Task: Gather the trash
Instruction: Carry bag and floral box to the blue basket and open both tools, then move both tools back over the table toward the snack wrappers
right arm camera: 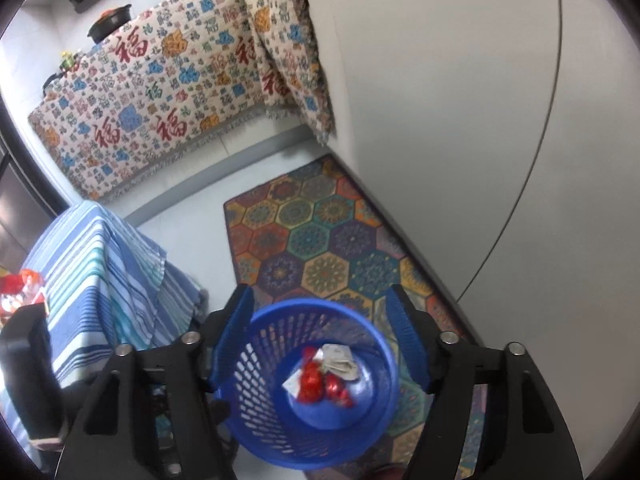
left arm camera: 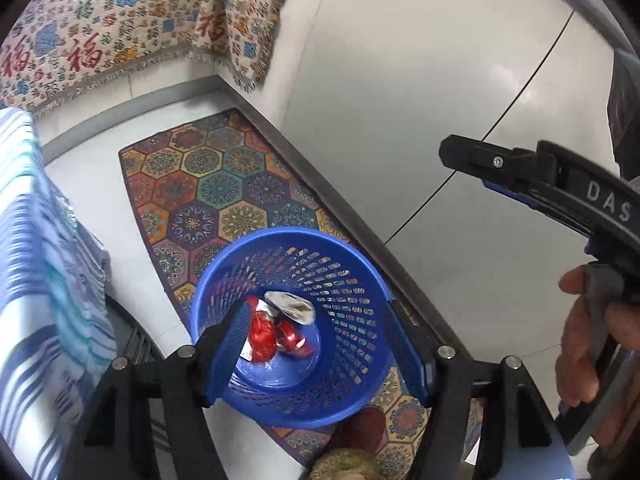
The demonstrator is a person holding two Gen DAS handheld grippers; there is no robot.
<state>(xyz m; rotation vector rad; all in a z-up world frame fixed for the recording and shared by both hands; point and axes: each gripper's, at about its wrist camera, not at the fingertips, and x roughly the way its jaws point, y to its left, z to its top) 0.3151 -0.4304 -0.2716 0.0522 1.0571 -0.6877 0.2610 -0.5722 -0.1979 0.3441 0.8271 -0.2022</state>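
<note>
Already several pieces of trash lie at the bottom of the blue perforated wastebasket [left arm camera: 344,264]: a red crinkled wrapper [left arm camera: 262,338], a smaller red wrapper [left arm camera: 292,342] and a silver-white foil packet [left arm camera: 290,305], all touching one another. Both tools hang over the open mouth of the wastebasket. The left tool [left arm camera: 320,356] has its blue fingers spread wide with nothing between them, and the right tool [right arm camera: 324,344] is also wide open and empty. I judge that this round of dropping is done.

What is left seems to be on the surface with the blue striped cloth [right arm camera: 104,264], where some red and orange packaging [right arm camera: 20,284] shows at the far left edge; it is too small to name exactly.

For moving, the wastebasket stands on a hexagon-patterned mat [right arm camera: 320,240], close beside the grey cabinet front [left arm camera: 420,100] on one side. The striped cloth hangs down near on the other side. The floor between is narrow, so the tools should probably rise straight up over the rim before they swing toward the surface. In the left view, the person's hand [left arm camera: 588,344] grips the handle of the right tool, near the left one, so the two must keep apart.
</note>
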